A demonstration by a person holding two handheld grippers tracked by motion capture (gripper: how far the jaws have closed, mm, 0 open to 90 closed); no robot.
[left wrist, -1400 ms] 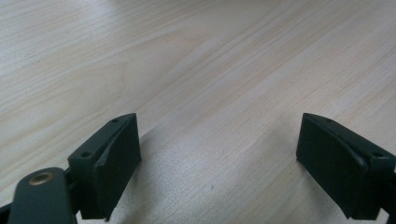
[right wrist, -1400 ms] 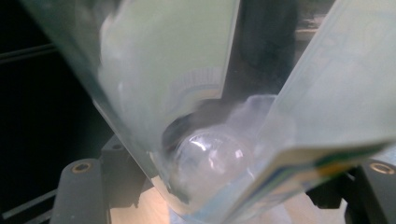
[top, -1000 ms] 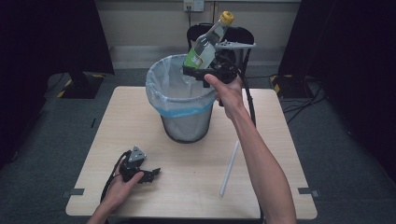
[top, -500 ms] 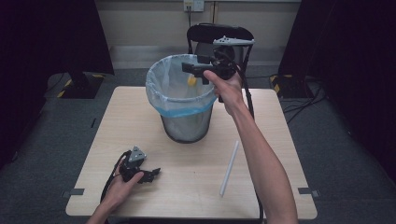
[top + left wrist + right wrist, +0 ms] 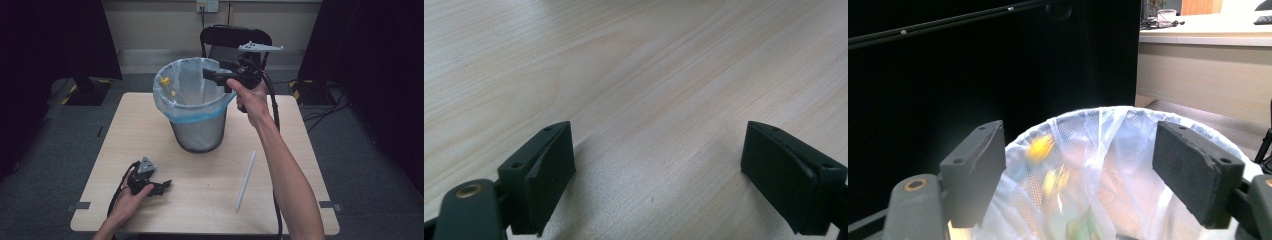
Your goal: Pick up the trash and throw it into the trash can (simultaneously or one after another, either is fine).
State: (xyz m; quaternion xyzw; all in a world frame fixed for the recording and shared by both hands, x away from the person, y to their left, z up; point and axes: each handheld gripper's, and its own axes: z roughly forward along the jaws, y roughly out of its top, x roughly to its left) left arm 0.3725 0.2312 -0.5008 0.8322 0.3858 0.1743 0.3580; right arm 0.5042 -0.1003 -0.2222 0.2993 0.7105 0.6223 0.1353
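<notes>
At the near left corner of the pale, fine-grained wooden table [image 5: 210, 185], the left gripper [image 5: 162, 186] lies on the tabletop under the person's left hand [image 5: 129, 200], its grey three-cornered plate on top; in the left gripper view its two blocky matte black pads [image 5: 549, 175] stand wide apart with bare wood grain between them. Toward the middle of the table stands a round dark mesh wastebasket [image 5: 197, 132], lined with a thin, crinkled translucent bag whose pale blue edge folds over the rim. Inside it, against the liner's far left wall, sits the bottle [image 5: 166, 81], seen as a small yellow cap with a blurred greenish body below; in the right gripper view it is a smear of yellow behind the white film. Just right of the basket's rim, held above it, is the right gripper [image 5: 212, 76], its jaws pointing across the opening; they have just been opening and now stand wide, with nothing between the rough dark pads [image 5: 1193, 170]. Further right, a slim white stick [image 5: 245, 181] lies flat on the wood, well apart from the basket.
</notes>
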